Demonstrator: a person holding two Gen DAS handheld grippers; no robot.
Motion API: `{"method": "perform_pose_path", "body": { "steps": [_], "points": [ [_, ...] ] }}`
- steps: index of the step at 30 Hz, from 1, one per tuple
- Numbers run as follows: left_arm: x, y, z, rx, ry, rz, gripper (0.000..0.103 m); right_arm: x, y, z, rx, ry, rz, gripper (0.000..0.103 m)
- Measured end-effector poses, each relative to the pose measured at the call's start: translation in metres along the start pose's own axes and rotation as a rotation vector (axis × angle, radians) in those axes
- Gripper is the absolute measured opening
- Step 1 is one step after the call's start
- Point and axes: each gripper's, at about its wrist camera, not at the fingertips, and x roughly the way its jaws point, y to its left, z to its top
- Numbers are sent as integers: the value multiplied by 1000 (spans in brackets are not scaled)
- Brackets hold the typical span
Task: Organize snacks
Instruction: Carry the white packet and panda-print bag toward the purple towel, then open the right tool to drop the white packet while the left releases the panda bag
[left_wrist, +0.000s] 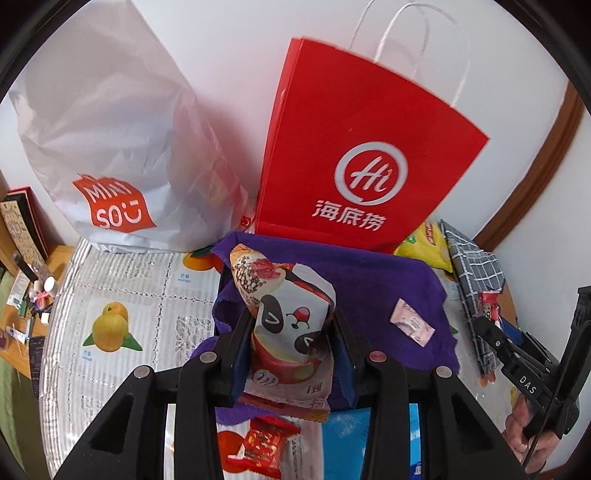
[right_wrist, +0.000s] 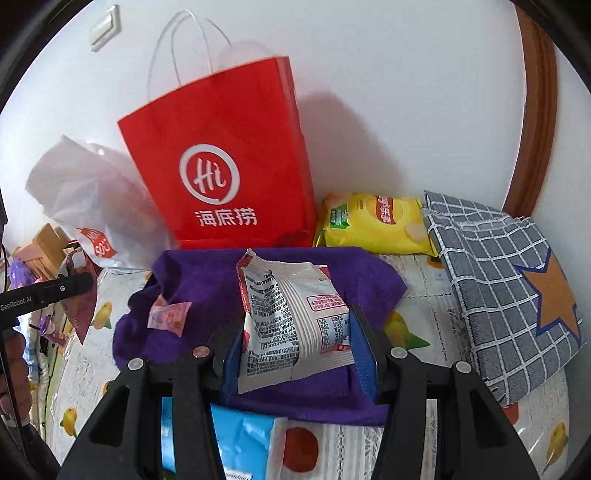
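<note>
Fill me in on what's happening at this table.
A person is sorting snacks with a handheld gripper in each hand. The left gripper clamps a cartoon-printed snack packet; the right gripper clamps a white packet showing its printed back. Both are above a purple cloth, where a small pink candy lies, before a red paper bag.

My left wrist camera looks steeply down along its tongs (left_wrist: 291, 328), close over the desk (left_wrist: 122, 295), facing the wall. My right wrist camera does the same along its own tongs (right_wrist: 299, 332), from a spot further right. Both views share the red paper bag (left_wrist: 365, 147) (right_wrist: 218, 155), the purple cloth (left_wrist: 388, 288) (right_wrist: 199, 280), and the white plastic bag (left_wrist: 110, 140) (right_wrist: 81, 195).
</note>
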Motion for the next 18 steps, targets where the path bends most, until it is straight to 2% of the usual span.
{"method": "perform_pose_path", "body": {
  "steps": [18],
  "points": [
    [72, 15, -6, -44, 126, -3, 38, 79, -2, -25, -4, 151, 12, 51]
  ]
}}
